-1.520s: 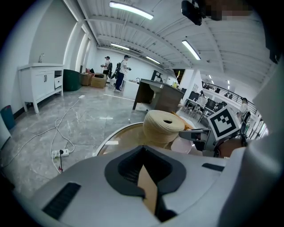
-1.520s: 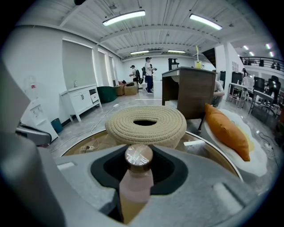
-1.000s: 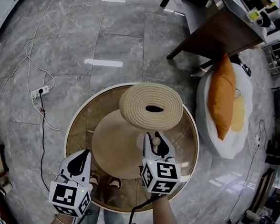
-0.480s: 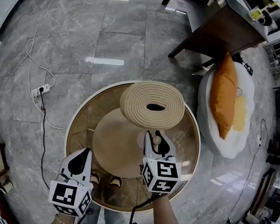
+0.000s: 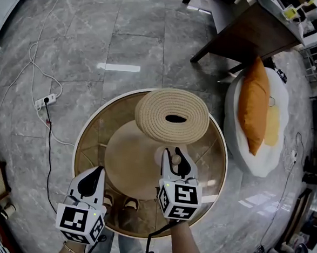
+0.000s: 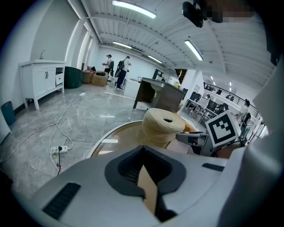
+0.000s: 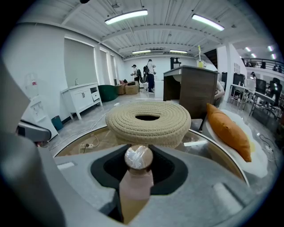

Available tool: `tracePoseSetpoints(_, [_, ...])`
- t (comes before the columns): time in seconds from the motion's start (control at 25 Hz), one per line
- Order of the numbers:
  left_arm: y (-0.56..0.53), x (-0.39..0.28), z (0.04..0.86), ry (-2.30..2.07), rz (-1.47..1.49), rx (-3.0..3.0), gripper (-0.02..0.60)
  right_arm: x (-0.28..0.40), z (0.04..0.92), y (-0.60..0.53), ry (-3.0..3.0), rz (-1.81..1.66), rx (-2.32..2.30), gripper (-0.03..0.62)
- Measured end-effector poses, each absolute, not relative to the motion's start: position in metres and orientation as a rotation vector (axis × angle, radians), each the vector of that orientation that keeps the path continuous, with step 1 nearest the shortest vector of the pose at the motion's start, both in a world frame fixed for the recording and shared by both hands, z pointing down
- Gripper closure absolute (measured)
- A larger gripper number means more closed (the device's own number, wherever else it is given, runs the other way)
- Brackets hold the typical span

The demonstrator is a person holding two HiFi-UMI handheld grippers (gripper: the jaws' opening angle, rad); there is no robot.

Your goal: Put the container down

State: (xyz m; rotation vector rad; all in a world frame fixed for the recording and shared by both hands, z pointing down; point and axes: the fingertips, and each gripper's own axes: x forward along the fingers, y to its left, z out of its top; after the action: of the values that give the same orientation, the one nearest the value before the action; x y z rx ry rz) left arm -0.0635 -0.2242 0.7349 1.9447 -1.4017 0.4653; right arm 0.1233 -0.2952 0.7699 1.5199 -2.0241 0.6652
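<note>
- Your right gripper (image 5: 176,153) is clamped on the small container (image 5: 175,160), a pale pink bottle with a round shiny cap (image 7: 138,158); it stands upright between the jaws.
- The container sits above the round glass desk (image 5: 84,140), just on your side of the woven rope basket (image 5: 171,116). You cannot tell whether its base touches the glass.
- Your left gripper (image 5: 97,172) has its jaws together with nothing in them, at the desk's near left edge, apart from the basket.
- An orange cushion (image 5: 253,105) lies on a white seat to the right; a power strip (image 5: 45,103) lies on the floor to the left.
</note>
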Motion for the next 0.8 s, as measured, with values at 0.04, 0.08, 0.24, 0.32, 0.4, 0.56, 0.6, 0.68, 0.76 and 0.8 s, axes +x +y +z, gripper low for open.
tracePoseSetpoints(0.04, [-0.2252,-0.0633,0.7344,-1.402,0.466,1.946,0.584,0.1233,0.7701,-0.2952,-2.024,0.662,1.521,0.470])
tracePoseSetpoints(0.08, [-0.2260,-0.0633,0.7340,-1.403,0.466,1.946,0.586,0.1235,0.7702,-0.2954,-2.025,0.661,1.522,0.470])
tracePoseSetpoints(0.24, [-0.2236,-0.0645,0.7360,-1.408,0.466,1.941,0.584,0.1238,0.7701,-0.2945,-2.027,0.664,1.527,0.470])
tracePoseSetpoints(0.32, [-0.2228,-0.0645,0.7360,-1.409,0.464,1.940,0.584,0.1236,0.7703,-0.2933,-2.027,0.661,1.529,0.470])
tracePoseSetpoints(0.4, [-0.2215,-0.0644,0.7374,-1.408,0.463,1.940,0.586,0.1234,0.7706,-0.2927,-2.027,0.658,1.531,0.470])
tracePoseSetpoints(0.56, [-0.2210,-0.0648,0.7366,-1.405,0.464,1.943,0.584,0.1220,0.7709,-0.2911,-2.026,0.645,1.536,0.470])
tracePoseSetpoints(0.6, [-0.2213,-0.0650,0.7359,-1.405,0.464,1.944,0.586,0.1217,0.7710,-0.2906,-2.027,0.642,1.537,0.470])
tracePoseSetpoints(0.68, [-0.2211,-0.0649,0.7353,-1.405,0.463,1.943,0.584,0.1213,0.7713,-0.2901,-2.027,0.635,1.536,0.470])
tracePoseSetpoints(0.76, [-0.2204,-0.0648,0.7354,-1.405,0.463,1.942,0.586,0.1210,0.7714,-0.2899,-2.026,0.625,1.532,0.470])
tracePoseSetpoints(0.8, [-0.2198,-0.0650,0.7357,-1.405,0.462,1.942,0.586,0.1206,0.7715,-0.2899,-2.025,0.619,1.530,0.470])
